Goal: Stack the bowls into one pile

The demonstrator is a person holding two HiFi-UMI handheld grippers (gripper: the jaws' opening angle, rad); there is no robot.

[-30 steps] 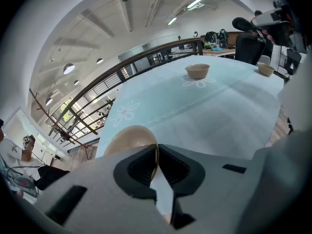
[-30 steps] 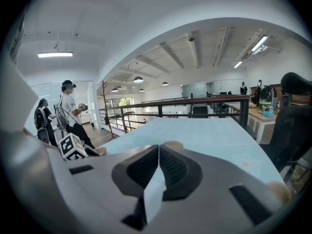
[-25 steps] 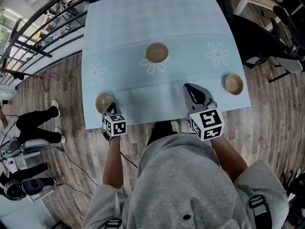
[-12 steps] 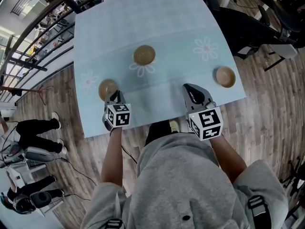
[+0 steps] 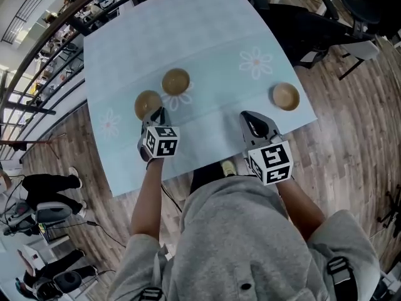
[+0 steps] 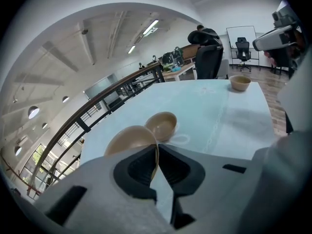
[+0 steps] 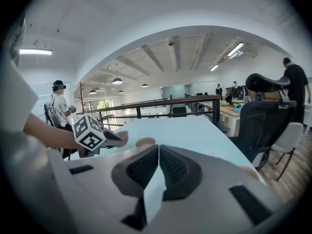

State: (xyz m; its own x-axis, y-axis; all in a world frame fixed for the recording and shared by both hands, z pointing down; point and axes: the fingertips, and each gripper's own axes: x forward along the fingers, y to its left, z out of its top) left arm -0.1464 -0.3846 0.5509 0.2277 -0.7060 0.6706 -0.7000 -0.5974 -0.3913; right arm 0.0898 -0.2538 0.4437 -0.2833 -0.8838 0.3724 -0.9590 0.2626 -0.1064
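Three tan bowls are on or over the pale blue table [image 5: 207,36]. My left gripper [image 5: 156,113] is shut on the rim of one bowl [image 5: 148,103] and holds it just left of the middle bowl [image 5: 176,81]. In the left gripper view the held bowl's [image 6: 130,139] thin rim is pinched between the pads, with the middle bowl [image 6: 162,125] right behind it. The third bowl [image 5: 285,96] sits near the table's right front corner, also far off as a bowl [image 6: 240,82]. My right gripper [image 5: 250,119] is shut and empty over the front edge.
Black office chairs [image 5: 326,24] stand on the wooden floor beyond the table's right side. A railing [image 5: 44,49] runs along the left. A person in dark clothes [image 5: 37,187] is on the floor at the lower left.
My left gripper has carried its bowl from the table's left front corner up and to the right, close to the middle bowl. The right gripper has hardly shifted.
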